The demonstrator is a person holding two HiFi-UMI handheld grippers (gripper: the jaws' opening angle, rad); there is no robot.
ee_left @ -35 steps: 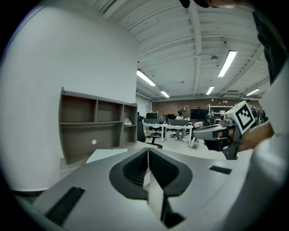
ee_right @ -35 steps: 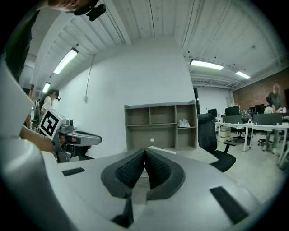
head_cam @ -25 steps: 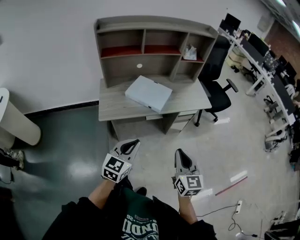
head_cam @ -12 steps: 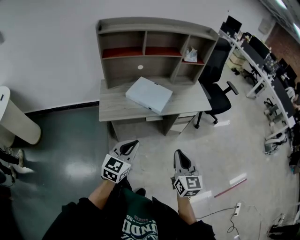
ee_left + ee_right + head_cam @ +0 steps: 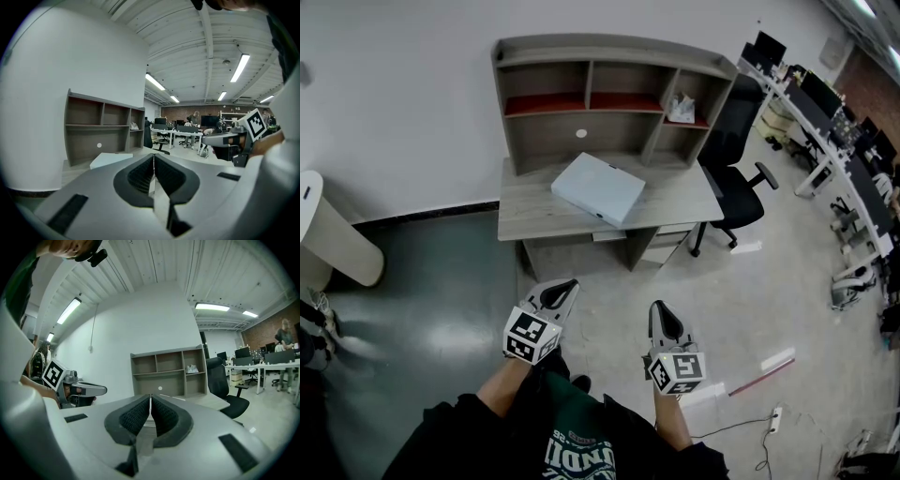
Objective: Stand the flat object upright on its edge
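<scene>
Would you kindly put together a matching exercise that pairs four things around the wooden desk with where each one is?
Things:
1. flat white rectangular box
2. black swivel office chair
3. small white crumpled item
4. thin red rod

Places:
A. lying on the pale floor
B. lying flat on the grey wooden desk
C. in the upper right compartment of the shelf hutch
D. standing by the desk's right end

Pairs: 1-B, 2-D, 3-C, 4-A
</scene>
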